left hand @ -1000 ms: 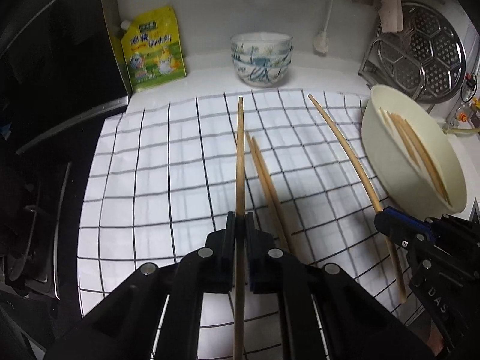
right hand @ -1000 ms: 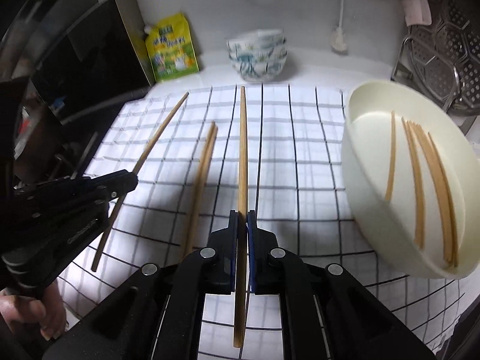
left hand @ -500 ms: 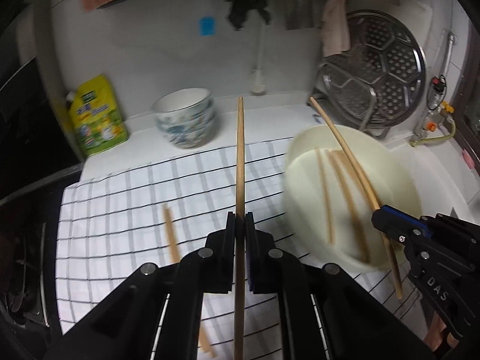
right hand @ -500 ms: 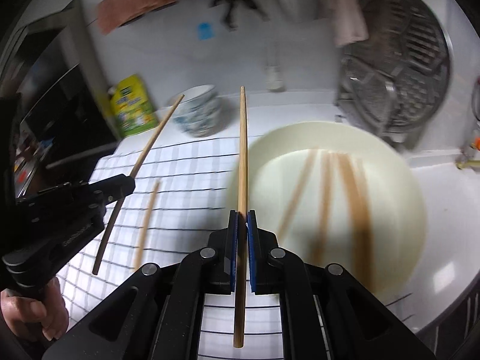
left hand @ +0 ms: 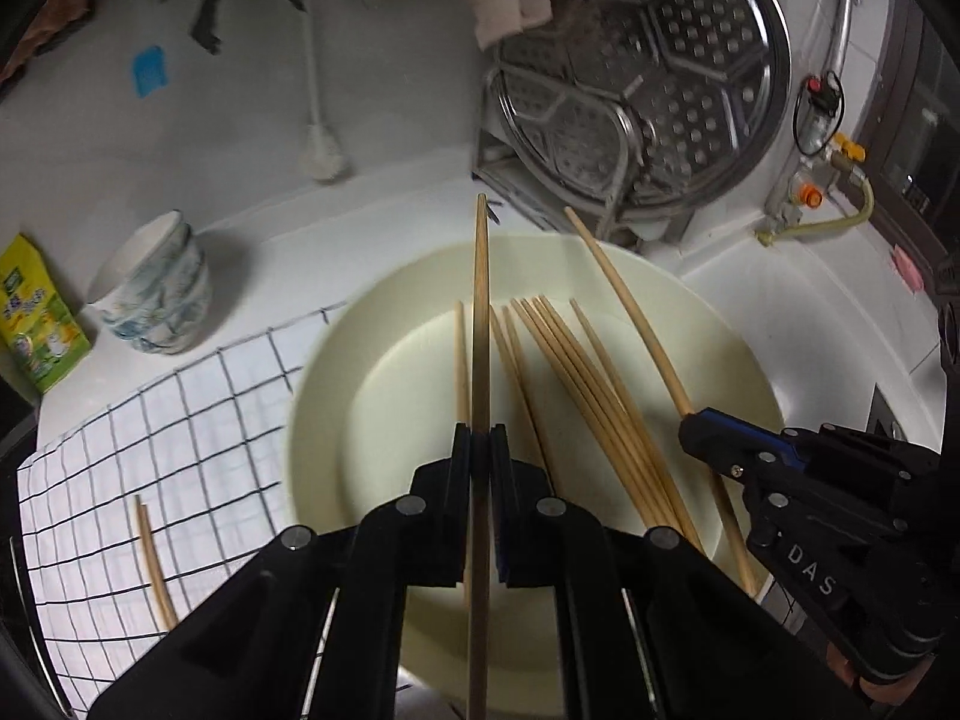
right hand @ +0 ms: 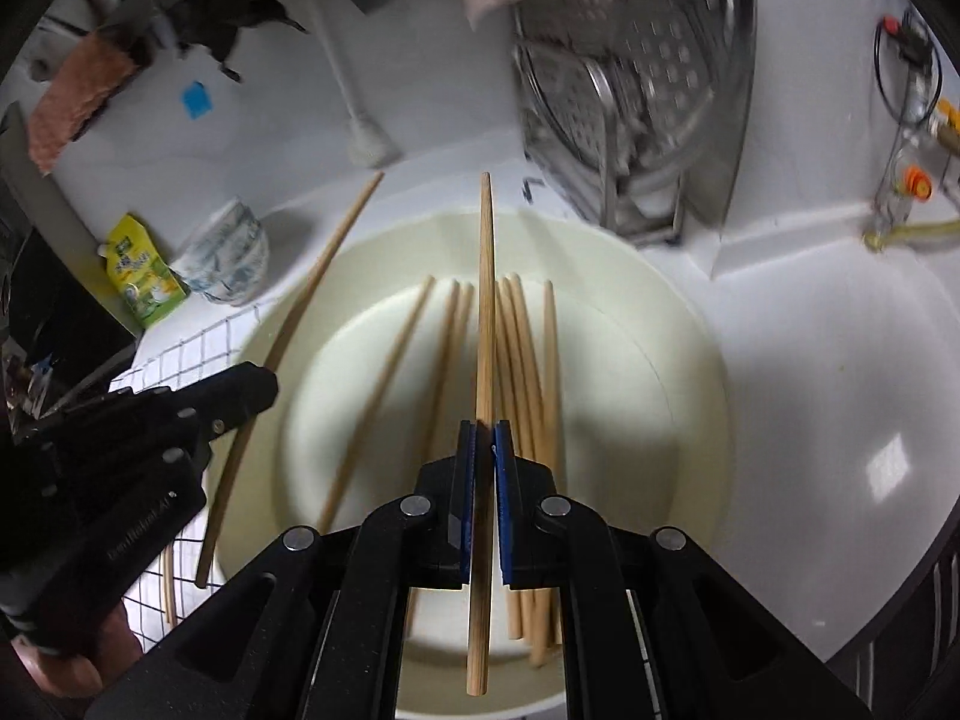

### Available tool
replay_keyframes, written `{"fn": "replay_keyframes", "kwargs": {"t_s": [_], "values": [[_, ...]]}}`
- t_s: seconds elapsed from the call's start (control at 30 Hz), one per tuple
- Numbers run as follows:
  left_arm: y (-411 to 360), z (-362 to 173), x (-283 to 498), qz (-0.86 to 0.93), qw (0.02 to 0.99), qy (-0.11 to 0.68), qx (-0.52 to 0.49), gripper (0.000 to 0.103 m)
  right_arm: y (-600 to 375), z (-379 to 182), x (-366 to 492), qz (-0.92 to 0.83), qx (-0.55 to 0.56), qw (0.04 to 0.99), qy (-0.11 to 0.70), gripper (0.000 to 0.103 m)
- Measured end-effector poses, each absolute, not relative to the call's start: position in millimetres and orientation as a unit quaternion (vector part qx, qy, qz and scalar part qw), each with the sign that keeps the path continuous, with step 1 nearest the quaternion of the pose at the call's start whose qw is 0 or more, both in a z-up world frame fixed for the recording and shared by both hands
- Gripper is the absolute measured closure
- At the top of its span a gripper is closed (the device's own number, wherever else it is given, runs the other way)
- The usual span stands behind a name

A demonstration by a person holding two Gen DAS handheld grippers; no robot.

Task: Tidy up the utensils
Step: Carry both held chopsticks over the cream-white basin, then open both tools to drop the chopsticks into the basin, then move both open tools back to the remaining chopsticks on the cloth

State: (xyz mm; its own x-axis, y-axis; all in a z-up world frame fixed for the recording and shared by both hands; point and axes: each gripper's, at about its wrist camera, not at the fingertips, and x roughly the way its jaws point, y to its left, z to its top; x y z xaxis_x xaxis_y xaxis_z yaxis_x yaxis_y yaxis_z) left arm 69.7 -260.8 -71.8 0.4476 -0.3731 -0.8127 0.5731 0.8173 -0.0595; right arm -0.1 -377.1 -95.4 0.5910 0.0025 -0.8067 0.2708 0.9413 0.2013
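We see a white counter [left hand: 798,324] against a white wall [left hand: 240,90], a perforated steel steamer tray [left hand: 648,66] leaning there, cloths [right hand: 72,96] hanging above

Matt, pale wooden chopsticks [left hand: 576,384] lie in a smooth, cream plastic-looking basin [left hand: 336,384]. At lower left, a white cloth [left hand: 150,450] with a thin black grid looks soft and matt. At upper right, a perforated steel tray [left hand: 660,60] shines. A glazed ceramic bowl [left hand: 156,294] sits at left beside a glossy yellow pouch [left hand: 30,312]. The counter [right hand: 840,390] is glossy white.
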Motion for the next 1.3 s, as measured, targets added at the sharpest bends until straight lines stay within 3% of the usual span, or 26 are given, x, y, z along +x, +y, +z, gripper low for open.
{"fn": "replay_keyframes", "kwargs": {"t_s": [0.5,0.53,0.6,0.63,0.67,1.3], "values": [[-279,-108,78,-0.264,0.824,0.484,0.128,0.093,-397,-133,3,-0.079,0.174,0.856,0.480,0.096],[-278,-106,79,-0.262,0.826,0.483,0.125,0.083,-398,-132,1,-0.080,0.176,0.857,0.477,0.094],[-274,-101,78,-0.256,0.834,0.474,0.121,0.061,-400,-127,-1,-0.080,0.182,0.861,0.468,0.074],[-271,-97,78,-0.253,0.838,0.469,0.119,0.046,-399,-125,-3,-0.082,0.180,0.864,0.463,0.073],[-268,-93,76,-0.250,0.843,0.462,0.115,0.041,-399,-123,-4,-0.082,0.178,0.866,0.461,0.073],[-213,-49,58,-0.240,0.862,0.433,0.110,0.034,-367,-85,-29,-0.093,0.179,0.881,0.429,0.064]]}}
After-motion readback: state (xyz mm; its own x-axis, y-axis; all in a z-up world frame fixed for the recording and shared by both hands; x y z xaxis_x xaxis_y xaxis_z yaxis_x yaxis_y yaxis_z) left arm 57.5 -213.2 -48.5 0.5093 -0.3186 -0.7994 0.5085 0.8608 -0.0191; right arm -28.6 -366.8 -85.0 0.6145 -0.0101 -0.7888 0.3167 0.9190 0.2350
